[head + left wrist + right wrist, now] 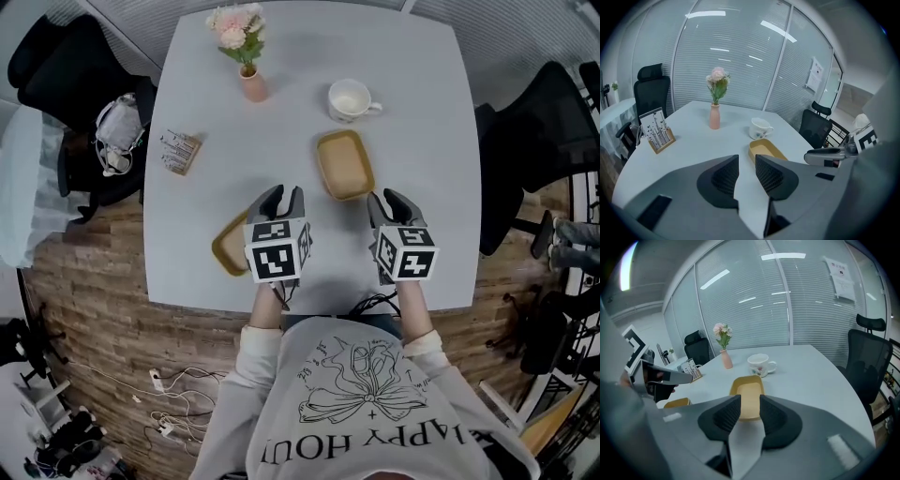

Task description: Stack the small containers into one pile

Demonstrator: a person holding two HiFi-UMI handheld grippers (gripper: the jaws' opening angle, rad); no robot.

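Standing at the near edge of the pale bench [412,56], the person held a gripper in each hand, both pointed forward and down across the top. The left gripper [281,199] had its fingers [723,176] released, with a narrow gap and only bare bench showing between them. The right gripper [392,201] was the same: its fingers [774,416] were parted and grasped nothing.

One yellow container [345,165] lay open side up near the middle of the bench, ahead of the two grippers and between them. In the right gripper view it sat just beyond the gap in the fingers, not inside it. The second yellow container [225,248] lay close to the near edge, its right part hidden under the left gripper's marker cube; I could not tell whether anything touched it. The two containers were well apart, not stacked.

Farther back stood a white cup [351,99], and left of it a pink vase [252,86] with pale flowers [236,26]. A small card holder [180,151] sat near the left edge. Black office chairs [56,66] stood at either side.
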